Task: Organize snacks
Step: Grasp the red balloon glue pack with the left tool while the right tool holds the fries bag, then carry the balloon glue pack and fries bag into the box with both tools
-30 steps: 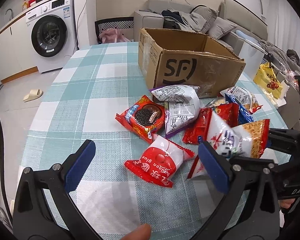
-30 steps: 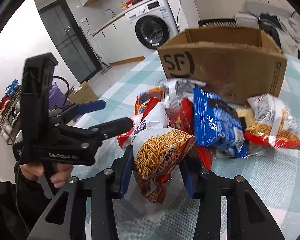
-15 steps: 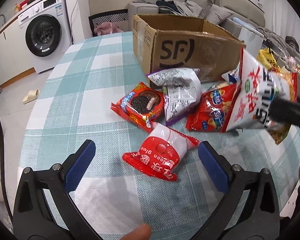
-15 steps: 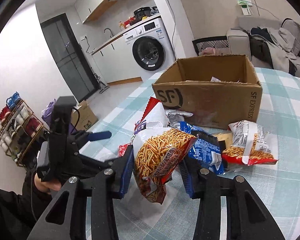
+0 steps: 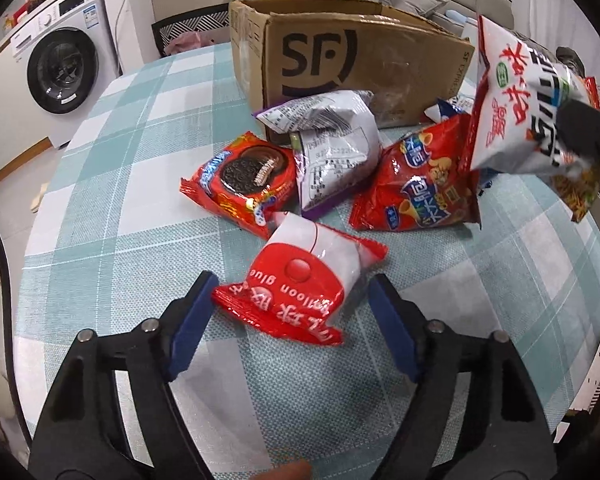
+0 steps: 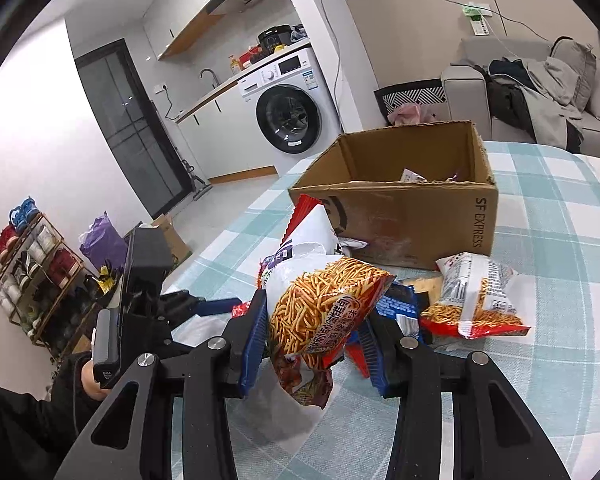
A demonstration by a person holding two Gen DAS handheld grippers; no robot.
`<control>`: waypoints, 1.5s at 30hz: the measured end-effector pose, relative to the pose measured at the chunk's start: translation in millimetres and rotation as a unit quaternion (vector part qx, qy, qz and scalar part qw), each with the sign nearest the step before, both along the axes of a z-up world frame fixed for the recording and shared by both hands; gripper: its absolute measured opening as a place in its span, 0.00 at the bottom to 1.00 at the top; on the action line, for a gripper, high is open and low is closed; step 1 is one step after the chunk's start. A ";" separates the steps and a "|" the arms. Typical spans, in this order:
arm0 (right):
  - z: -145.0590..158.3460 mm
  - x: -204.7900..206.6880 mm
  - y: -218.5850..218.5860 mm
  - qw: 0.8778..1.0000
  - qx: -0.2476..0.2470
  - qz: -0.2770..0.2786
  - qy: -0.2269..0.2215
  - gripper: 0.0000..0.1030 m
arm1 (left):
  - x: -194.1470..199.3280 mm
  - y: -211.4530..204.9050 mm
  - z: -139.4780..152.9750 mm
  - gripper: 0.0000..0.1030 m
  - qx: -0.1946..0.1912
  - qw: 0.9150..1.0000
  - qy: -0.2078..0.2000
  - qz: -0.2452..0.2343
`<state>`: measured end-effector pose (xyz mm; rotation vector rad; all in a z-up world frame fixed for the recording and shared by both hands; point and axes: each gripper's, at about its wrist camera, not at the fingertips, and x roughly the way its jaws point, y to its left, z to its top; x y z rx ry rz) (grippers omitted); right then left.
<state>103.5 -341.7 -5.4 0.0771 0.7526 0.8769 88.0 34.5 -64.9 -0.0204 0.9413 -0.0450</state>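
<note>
Right hand has lifted since a second ago: the stick-snack bag [image 6: 324, 304], then low among the pile, now hangs clear of the bench [image 6: 540, 400] with the open top of the cardboard box [image 6: 416, 216] in sight beyond it. From my left wrist view the same bag [image 5: 524, 120] is up in the air at the right, beside the box [image 5: 356, 60]. I read that as carry under way, drop into the box next.

Left hand has come down over the red-and-white balloon-glue packet [image 5: 300, 292]. A second ago that packet lay well ahead of my fingers; now it sits between them.

Right gripper [image 6: 316, 344]: fingers clamped on the stick-snack bag, pinching its lower half, foil crumpled between the pads. Bag tilts, top corner toward the box.

Left gripper [image 5: 292, 320]: fingers have just been closing, now about half apart, packet between them. The left pad [image 5: 188, 324] is at the packet's left corner, the right pad just beside its right edge. I cannot see the foil pressed in, so I call it not yet gripped. Packet flat on the bench.

Still loose on the bench: Oreo pack [image 5: 244, 176], silver-white bag [image 5: 332, 148] leaning at the box front, red chip bag [image 5: 420, 184]; on the right view another stick-snack pack [image 6: 476, 296] and a blue bag [image 6: 400, 304] partly hidden behind my fingers. Something pale already shows inside the box. Task is early, in my judgement.

Risk: packet is thin and slick, may slide out forward as the left fingers meet.
</note>
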 end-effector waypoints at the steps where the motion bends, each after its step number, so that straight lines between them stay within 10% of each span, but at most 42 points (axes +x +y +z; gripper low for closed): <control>1: 0.1 0.1 -0.7 1.000 0.000 -0.001 0.000 0.42 | 0.0 -0.4 0.2 0.66 -0.001 1.000 0.002 -0.003; 20: 4.7 2.9 -12.8 1.000 0.005 -0.024 -0.010 0.42 | -23.3 -14.8 42.5 0.51 -0.038 0.994 -0.078 -0.060; 45: 31.8 16.0 -45.5 0.995 0.025 -0.091 -0.031 0.42 | -43.5 -15.8 120.7 0.51 -0.059 0.980 -0.192 -0.003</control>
